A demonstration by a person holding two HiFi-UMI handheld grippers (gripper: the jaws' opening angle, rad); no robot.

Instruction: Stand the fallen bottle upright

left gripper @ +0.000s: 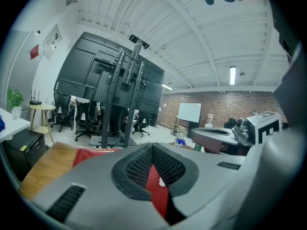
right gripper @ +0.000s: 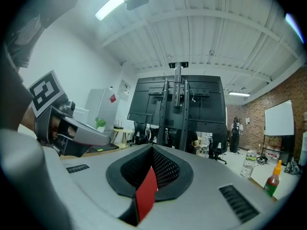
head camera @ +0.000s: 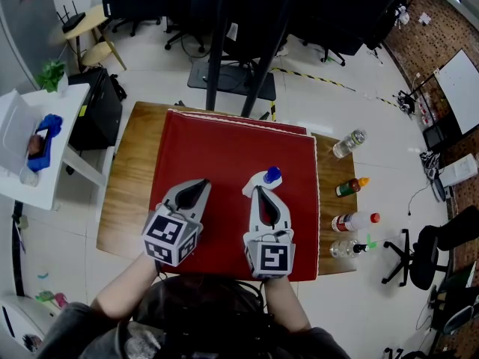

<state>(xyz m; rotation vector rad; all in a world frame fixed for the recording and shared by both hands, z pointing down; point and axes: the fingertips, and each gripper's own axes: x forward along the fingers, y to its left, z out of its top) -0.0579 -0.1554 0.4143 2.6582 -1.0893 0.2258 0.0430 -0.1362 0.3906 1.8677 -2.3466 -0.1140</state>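
Seemingly no step is being completed yet: white plastic bottle with blue cap (head camera: 265, 177) is being left, apparently on its side, on red mat (head camera: 224, 144), just beyond clenched, empty right gripper (head camera: 260, 191); left gripper (head camera: 200, 186) likewise being kept clenched, empty.

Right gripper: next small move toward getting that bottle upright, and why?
Probably open the jaws of the right gripper. They are together with nothing between them, and the blue-capped white bottle appears to lie on the red mat right at its tips, so no grip is possible yet.
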